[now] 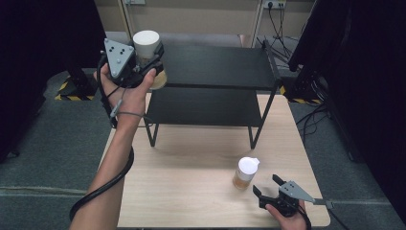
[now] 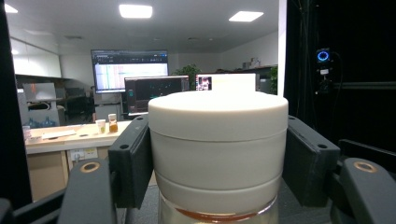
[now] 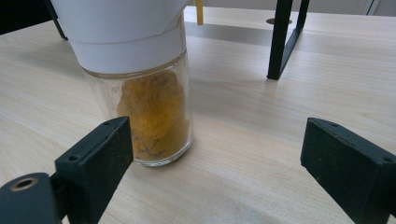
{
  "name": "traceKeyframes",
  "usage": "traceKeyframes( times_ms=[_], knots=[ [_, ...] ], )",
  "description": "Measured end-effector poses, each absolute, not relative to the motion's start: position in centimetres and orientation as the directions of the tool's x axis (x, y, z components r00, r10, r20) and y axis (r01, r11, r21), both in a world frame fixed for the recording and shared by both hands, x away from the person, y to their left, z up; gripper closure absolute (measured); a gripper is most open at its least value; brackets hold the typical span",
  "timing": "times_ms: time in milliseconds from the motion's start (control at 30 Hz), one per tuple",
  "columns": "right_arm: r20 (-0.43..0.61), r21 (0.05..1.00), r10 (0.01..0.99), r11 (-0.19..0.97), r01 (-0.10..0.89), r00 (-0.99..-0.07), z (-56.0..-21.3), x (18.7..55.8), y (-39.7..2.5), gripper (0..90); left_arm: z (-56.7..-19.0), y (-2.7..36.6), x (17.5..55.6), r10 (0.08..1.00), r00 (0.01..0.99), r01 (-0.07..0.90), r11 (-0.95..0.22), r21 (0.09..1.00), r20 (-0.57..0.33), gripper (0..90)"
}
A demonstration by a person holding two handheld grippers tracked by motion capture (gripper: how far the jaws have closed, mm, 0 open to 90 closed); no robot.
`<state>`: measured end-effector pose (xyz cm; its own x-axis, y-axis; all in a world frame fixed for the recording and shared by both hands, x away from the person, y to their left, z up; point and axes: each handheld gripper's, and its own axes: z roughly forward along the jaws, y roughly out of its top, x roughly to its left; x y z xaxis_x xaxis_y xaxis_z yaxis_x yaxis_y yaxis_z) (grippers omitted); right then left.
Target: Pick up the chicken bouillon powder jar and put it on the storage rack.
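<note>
Left gripper is held raised beside the black shelf's top tier, clamped on the white lid of a jar. Right gripper is held spread near the table's front edge, just beside a spice jar standing upright.

A light wooden table is carrying a black two-tier shelf rack at its far side and a spice jar standing near the front.
</note>
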<state>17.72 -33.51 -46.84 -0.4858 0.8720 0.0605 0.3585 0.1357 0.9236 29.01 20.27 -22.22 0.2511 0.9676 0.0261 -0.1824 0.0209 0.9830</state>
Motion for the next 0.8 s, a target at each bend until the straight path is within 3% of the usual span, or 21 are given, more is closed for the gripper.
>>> traceKeyframes(
  times_ms=[800],
  knots=[
    [0.056,0.924,0.867,0.143,0.354,-0.496,-46.9,17.7,-33.6,9.7,-20.0,19.3,31.4,0.972,0.224,-0.170,-0.024,0.985,0.063,34.0]
  ],
)
